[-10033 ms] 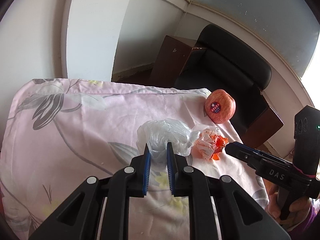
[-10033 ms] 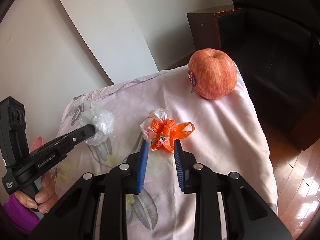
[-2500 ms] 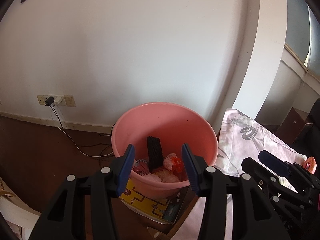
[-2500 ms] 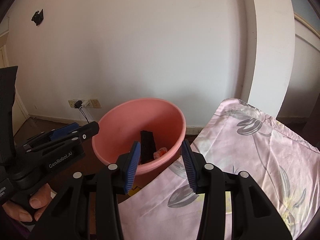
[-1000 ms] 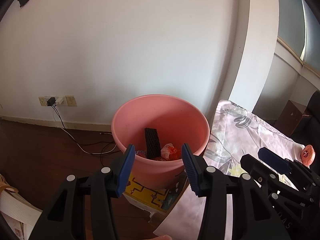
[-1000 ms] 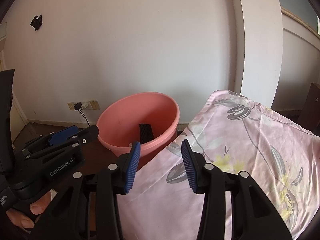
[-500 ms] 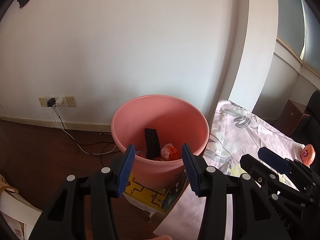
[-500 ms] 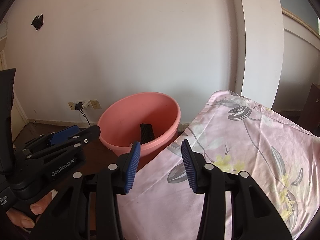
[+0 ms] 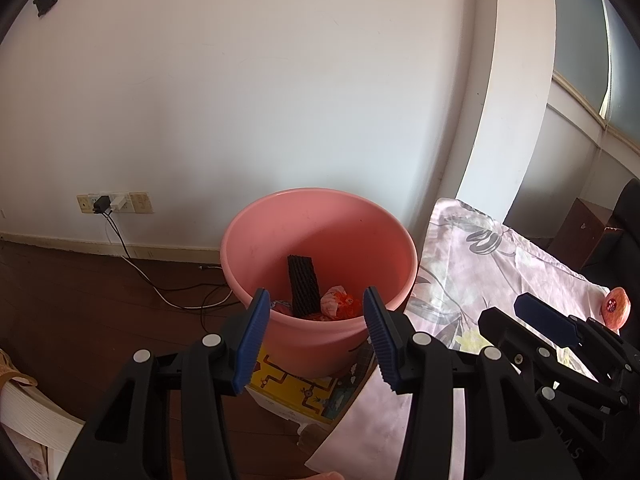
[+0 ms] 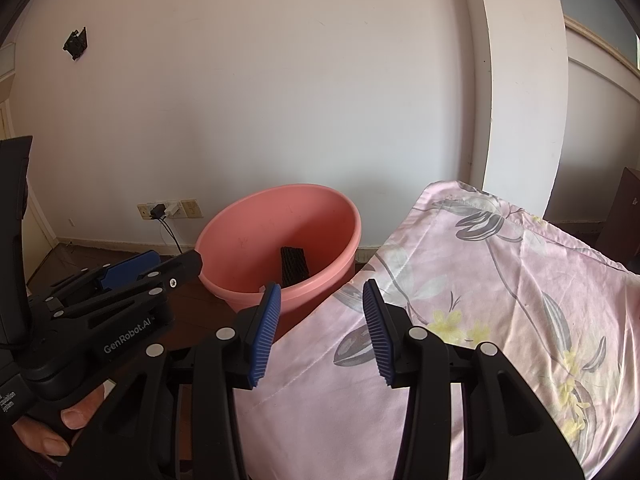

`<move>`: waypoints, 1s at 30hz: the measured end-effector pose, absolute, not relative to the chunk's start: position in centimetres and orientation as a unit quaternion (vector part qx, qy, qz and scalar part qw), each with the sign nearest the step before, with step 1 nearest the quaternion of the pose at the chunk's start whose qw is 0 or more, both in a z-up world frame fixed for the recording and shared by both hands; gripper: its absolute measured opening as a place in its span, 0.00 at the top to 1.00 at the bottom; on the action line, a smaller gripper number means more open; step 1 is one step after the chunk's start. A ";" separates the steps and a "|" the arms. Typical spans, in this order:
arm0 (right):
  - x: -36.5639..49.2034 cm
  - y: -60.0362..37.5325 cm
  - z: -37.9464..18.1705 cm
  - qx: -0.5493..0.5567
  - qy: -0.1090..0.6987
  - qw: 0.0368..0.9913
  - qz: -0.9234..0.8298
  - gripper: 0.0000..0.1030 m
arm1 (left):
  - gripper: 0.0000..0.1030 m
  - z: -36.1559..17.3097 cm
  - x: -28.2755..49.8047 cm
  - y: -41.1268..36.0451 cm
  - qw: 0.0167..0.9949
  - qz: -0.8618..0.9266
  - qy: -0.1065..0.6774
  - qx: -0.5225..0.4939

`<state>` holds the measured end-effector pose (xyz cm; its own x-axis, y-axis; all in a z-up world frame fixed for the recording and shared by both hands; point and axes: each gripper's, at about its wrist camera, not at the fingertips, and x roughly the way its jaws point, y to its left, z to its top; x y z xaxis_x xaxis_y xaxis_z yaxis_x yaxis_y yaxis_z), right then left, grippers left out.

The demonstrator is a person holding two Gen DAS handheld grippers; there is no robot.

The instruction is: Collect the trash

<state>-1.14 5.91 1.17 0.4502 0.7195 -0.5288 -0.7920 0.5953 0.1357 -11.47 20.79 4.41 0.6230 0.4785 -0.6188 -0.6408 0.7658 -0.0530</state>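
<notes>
Left wrist: both grippers (image 9: 314,330) (image 10: 320,322) apart, empty; bucket (image 9: 360,216) rim hides lower trash (image 9: 338,304).

Both wrist cameras look forward and slightly downward along their fingers. They share the pink bucket (image 9: 316,236), at twelve o'clock from the left view, eleven from the right, and the nearer floral cloth (image 10: 500,280).

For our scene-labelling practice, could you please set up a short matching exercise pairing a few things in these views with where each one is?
Things:
1. orange wrapper
2. apple
3. pink bucket
4. black plug

Places:
A. on the flowered cloth
B. in the wall socket
C. inside the bucket
D. on the yellow box

Pairs: 1-C, 2-A, 3-D, 4-B.
</notes>
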 end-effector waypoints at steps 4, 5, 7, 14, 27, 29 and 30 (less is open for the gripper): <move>-1.2 5.9 1.2 -0.066 0.277 0.849 0.445 0.58 | 0.54 4.4 -11.5 20.8 0.890 0.314 0.300 -0.136; -1.2 5.9 1.2 -0.066 0.277 0.849 0.445 0.58 | 0.54 4.4 -11.5 20.8 0.890 0.314 0.300 -0.136; -1.2 5.9 1.2 -0.065 0.277 0.849 0.445 0.58 | 0.54 4.4 -11.4 20.8 0.890 0.314 0.300 -0.136; -1.3 6.0 1.3 -0.066 0.277 0.849 0.445 0.58 | 0.54 4.3 -11.4 20.8 0.890 0.313 0.301 -0.136; -1.3 6.0 1.3 -0.065 0.277 0.849 0.444 0.58 | 0.54 4.0 -11.3 20.5 0.890 0.312 0.304 -0.133; -1.3 6.0 1.3 -0.065 0.278 0.849 0.444 0.58 | 0.54 4.0 -11.3 20.4 0.890 0.314 0.303 -0.133; -1.3 6.0 1.3 -0.065 0.278 0.849 0.444 0.58 | 0.54 3.9 -11.2 20.4 0.890 0.314 0.303 -0.133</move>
<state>-1.26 5.98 1.29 0.4506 0.7186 -0.5297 -0.7910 0.5965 0.1363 -11.20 20.39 3.92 0.6192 0.4789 -0.6223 -0.6400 0.7669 -0.0466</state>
